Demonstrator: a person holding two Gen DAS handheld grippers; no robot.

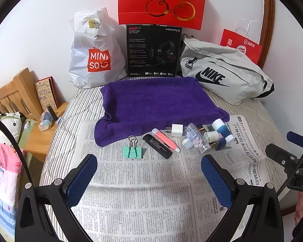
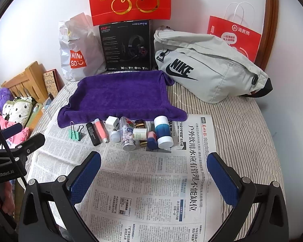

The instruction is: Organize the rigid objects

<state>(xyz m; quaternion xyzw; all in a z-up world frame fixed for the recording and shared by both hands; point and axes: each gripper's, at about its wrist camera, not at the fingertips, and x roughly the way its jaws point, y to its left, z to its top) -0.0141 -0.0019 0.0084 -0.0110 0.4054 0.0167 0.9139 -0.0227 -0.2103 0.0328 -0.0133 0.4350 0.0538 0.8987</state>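
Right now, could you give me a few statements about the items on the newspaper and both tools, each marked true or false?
1. The green binder clip lies at the left end of the row of small items. True.
2. The left tool grips the pink tube. False: it is open and holds nothing.
3. The white charger plug sits on the purple towel. False: it rests on the newspaper, by the towel's front edge.
4. The right tool is open over the newspaper. True.
5. The grey Nike bag lies right of the towel. True.

Left tool (image 1: pixel 149 167), right tool (image 2: pixel 154 166): agape.
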